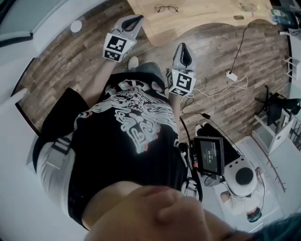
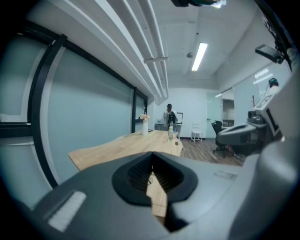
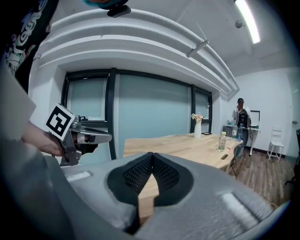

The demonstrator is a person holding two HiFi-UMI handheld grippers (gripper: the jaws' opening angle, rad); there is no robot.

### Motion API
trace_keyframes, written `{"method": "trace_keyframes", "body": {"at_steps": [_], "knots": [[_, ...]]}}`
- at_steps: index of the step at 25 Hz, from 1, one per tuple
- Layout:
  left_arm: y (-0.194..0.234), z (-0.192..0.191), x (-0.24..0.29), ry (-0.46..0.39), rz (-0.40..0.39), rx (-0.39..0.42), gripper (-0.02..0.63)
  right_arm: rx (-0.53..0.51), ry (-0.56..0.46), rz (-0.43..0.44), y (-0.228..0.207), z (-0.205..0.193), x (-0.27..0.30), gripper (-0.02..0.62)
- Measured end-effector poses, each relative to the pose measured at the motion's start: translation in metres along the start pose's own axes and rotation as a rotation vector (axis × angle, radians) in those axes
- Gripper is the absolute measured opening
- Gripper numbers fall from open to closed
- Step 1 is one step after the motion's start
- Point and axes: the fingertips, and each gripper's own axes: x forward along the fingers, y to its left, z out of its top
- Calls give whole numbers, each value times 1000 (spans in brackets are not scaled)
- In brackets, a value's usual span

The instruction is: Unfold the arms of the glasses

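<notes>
The left gripper [image 1: 136, 20] is closed, its black ribbed pads meeting at the tips with nothing between them. The right gripper [image 1: 183, 48] is closed and empty too. Both hang over the plank floor [image 1: 66, 61], short of the wooden table [image 1: 207, 19], pointing toward it.

The glasses [image 1: 166, 8] lie on the table near its curved front edge, well apart from both grippers.

Each gripper's cube [image 1: 116, 46] carries black-and-white square markers. The print on the person's black T-shirt [image 1: 136, 122] and the text on the small screen [image 1: 210, 154] cannot be read.

A white power strip [image 1: 231, 75] and its cable lie on the floor to the right.
</notes>
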Motion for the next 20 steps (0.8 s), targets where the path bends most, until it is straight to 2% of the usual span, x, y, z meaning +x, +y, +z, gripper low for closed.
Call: {"method": "trace_keyframes", "body": {"at_steps": [9,20], "knots": [[19,-16,40,39,-7,-11,-11,-15,52,28,-12,-10,44,-2],[36,-46,110,153,-28,-3,-11,-47,121,120,-22,-25,110,0]]}}
